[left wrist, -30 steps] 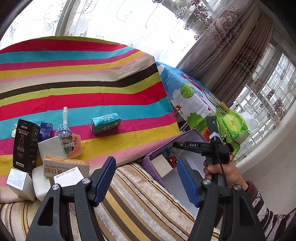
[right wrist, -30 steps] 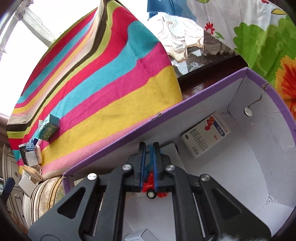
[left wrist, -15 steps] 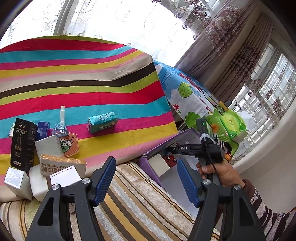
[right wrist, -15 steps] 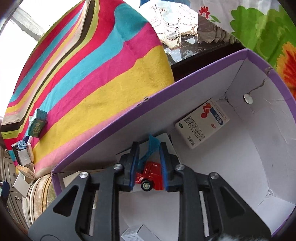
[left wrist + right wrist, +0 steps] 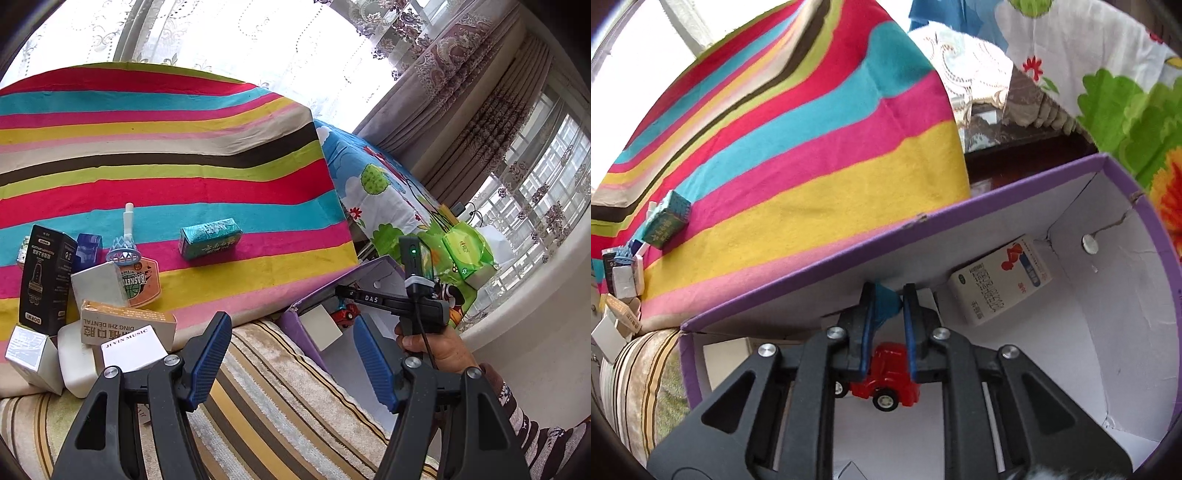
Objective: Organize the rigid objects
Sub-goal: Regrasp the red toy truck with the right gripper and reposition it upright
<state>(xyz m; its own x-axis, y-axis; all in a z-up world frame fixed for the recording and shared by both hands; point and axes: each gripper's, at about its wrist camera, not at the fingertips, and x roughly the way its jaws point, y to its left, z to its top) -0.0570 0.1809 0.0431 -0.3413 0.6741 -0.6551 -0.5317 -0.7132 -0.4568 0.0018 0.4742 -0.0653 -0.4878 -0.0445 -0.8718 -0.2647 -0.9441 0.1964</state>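
A purple box (image 5: 849, 258) with a white inside stands beside the striped blanket. My right gripper (image 5: 889, 291) reaches down into it. Its jaws are closing, and the blue pads press the sides of a red toy truck (image 5: 886, 384) with a teal scoop (image 5: 886, 302). A white medicine carton (image 5: 1001, 280) lies in the box's far corner. In the left wrist view the right gripper (image 5: 341, 291) and the hand holding it hover over the purple box (image 5: 291, 332). My left gripper (image 5: 291, 321) stands open and empty above the striped cushion.
On the blanket lie a teal carton (image 5: 209, 238), a black box (image 5: 46, 273), a toy basketball hoop (image 5: 127, 254), a tan dental box (image 5: 125, 325) and several white boxes (image 5: 133, 350). A striped cushion (image 5: 277, 387) lies below. A floral sheet (image 5: 373, 184) and curtains are on the right.
The right jaws, first pinched on the teal scoop, opened around the truck and have closed in on its red cab, with a slight roll. The left gripper has stayed still.
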